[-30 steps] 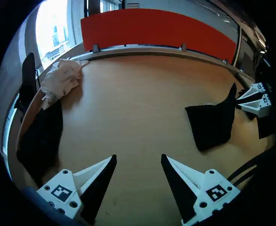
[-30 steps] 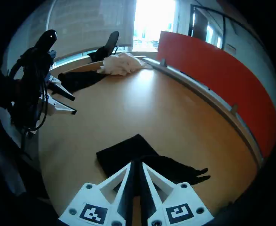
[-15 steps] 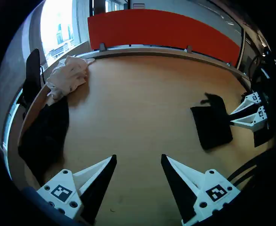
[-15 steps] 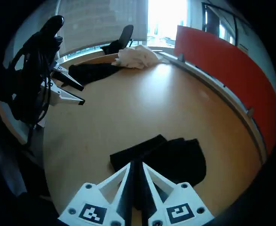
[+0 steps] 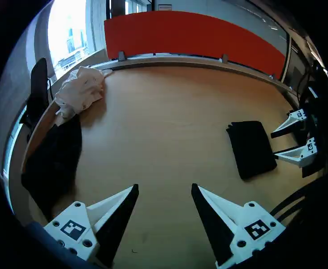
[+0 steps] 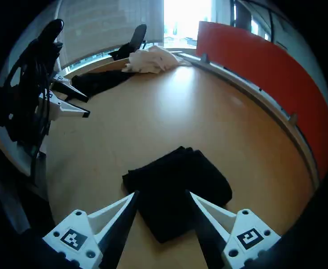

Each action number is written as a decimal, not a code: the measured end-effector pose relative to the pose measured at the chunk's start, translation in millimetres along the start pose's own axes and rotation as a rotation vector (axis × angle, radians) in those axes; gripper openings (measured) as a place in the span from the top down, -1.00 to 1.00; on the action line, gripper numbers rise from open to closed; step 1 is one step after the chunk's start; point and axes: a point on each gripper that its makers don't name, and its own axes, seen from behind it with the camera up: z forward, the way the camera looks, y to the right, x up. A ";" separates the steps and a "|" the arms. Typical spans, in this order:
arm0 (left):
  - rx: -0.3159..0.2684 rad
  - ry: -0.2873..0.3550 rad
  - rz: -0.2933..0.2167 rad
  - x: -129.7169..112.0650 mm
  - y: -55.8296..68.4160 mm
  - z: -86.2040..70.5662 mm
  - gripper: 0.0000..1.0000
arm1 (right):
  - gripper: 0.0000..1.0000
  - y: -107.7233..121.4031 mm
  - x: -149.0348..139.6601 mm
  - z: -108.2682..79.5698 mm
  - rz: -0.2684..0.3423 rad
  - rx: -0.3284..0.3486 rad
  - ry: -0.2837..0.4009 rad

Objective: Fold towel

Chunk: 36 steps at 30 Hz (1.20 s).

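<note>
The black towel (image 5: 251,149) (image 6: 179,190) lies folded flat on the table (image 5: 164,121), well apart from the red panel (image 5: 195,36), opposite its right end in the left gripper view. The right gripper (image 6: 163,193) (image 5: 275,144) is spread wide at the towel's edge, as far from the panel as the towel. The left gripper (image 5: 164,186) (image 6: 88,108), also wide and empty, is farther from the panel; a white cloth (image 5: 81,87) lies near the panel's left end.

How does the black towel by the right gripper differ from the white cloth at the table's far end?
The black towel lies flat in a neat folded rectangle; the white cloth sits crumpled in a heap. The black towel is just ahead of the open right gripper; the white cloth is far off across the wooden table. Both rest on it, ungripped.
</note>
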 end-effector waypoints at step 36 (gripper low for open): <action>-0.010 0.002 0.011 -1.7 6.7 -2.1 -0.74 | -0.46 4.4 -84.1 -5.2 0.073 -0.054 -0.112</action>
